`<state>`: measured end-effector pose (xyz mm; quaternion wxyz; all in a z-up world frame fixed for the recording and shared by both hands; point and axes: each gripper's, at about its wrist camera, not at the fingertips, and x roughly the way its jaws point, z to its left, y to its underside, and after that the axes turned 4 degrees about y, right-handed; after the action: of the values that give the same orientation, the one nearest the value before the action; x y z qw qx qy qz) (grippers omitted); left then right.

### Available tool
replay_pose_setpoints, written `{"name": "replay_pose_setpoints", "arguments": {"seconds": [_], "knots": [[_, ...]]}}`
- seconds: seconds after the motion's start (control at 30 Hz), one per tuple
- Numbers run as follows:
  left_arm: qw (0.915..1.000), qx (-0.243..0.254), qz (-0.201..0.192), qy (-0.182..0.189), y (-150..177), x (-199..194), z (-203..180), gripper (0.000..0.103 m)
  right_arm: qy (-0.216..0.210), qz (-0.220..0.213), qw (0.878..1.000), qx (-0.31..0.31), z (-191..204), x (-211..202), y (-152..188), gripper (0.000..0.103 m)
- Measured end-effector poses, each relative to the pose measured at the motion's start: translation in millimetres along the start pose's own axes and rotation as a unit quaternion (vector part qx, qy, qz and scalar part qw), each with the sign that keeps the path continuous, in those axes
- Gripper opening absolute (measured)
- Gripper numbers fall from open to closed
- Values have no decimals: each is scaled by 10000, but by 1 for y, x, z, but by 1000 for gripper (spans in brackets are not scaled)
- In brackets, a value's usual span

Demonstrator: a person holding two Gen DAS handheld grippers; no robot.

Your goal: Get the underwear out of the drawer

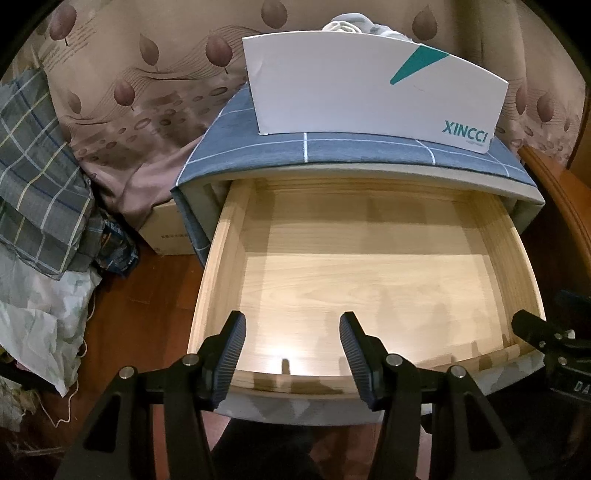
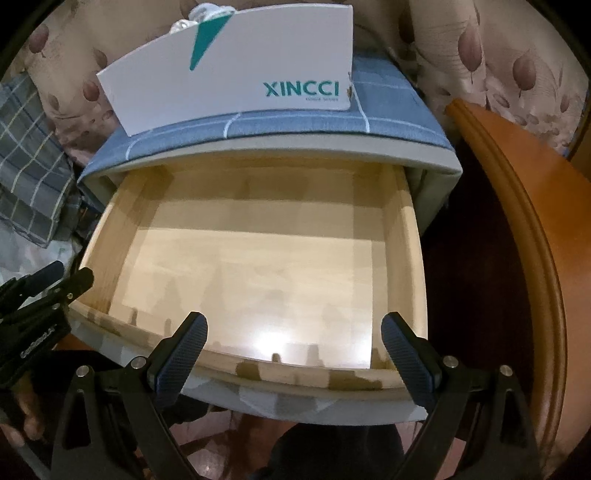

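A: Left wrist: drawer [image 1: 369, 266] pulled out, bare inside. Left gripper [image 1: 291, 332] fingers released, lower centre. Pale cloth [image 1: 354, 24], possibly the underwear, sits in the white box [image 1: 369, 85] at top.

B: Right wrist: right gripper [image 2: 293, 332] fingers spread, empty. Risk: shoving the drawer closed could topple the box.

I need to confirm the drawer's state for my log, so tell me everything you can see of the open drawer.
The drawer is pulled out of a cabinet covered in blue checked fabric. It looks like pale, light-grained wood with raised side walls and a curved front rim. Its floor is bare; no underwear shows inside. Both the left gripper and the right gripper hover open over its front edge, touching nothing.
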<state>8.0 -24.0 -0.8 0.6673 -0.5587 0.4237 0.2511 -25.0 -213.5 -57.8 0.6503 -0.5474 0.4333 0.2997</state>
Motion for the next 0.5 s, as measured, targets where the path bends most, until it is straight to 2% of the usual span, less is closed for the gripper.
{"name": "replay_pose_setpoints", "arguments": {"seconds": [0.5], "knots": [[10000,5,16,13,-2,0,-1,54,6,157,9999,7,2,4,0,94]]}}
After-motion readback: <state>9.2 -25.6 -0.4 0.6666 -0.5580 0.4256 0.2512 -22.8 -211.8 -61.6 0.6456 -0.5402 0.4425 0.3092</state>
